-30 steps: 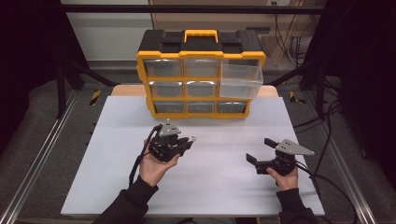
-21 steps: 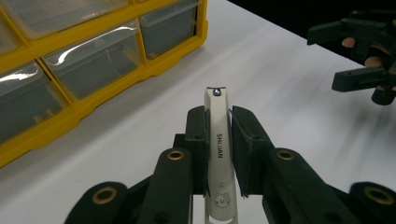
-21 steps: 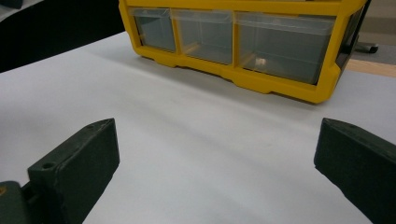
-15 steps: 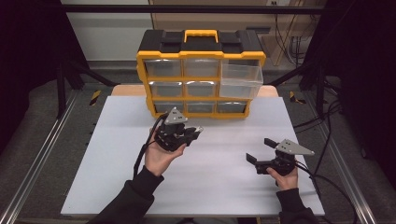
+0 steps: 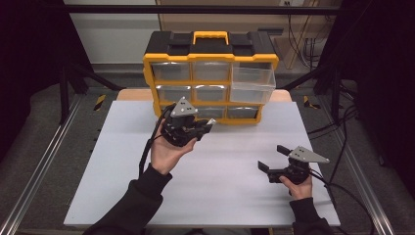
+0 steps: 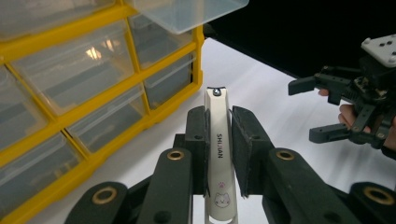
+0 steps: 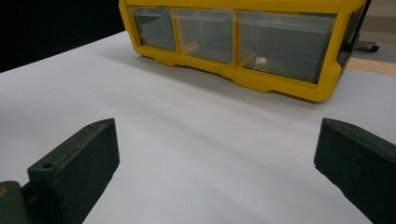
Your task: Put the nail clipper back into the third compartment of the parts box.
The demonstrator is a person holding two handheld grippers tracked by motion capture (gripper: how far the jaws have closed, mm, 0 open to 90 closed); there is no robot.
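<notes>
1. A nail clipper (image 6: pixel 218 154) is held between the closed jaws of the left claw (image 5: pixel 188 128); its long axis runs along the jaws, with the pivot end pointing past the tips.
2. The left claw is raised just in front of the organizer (image 5: pixel 210 73), near its lower-left drawers, so the clipper lies close to the organizer front.
3. One clear drawer (image 5: pixel 253 84), at the organizer's right in the middle row, is pulled out and stands open.
4. That drawer is judged the likely place for the clipper. From the left claw it lies to the right and higher, so the coming move would turn on a sideways carry along the organizer front.
5. The right claw (image 5: pixel 274 164) is held well out from the organizer, low over the table (image 5: pixel 225 196), with its jaws spread apart and nothing between them.
6. The left claw is the nearer to the organizer.
</notes>
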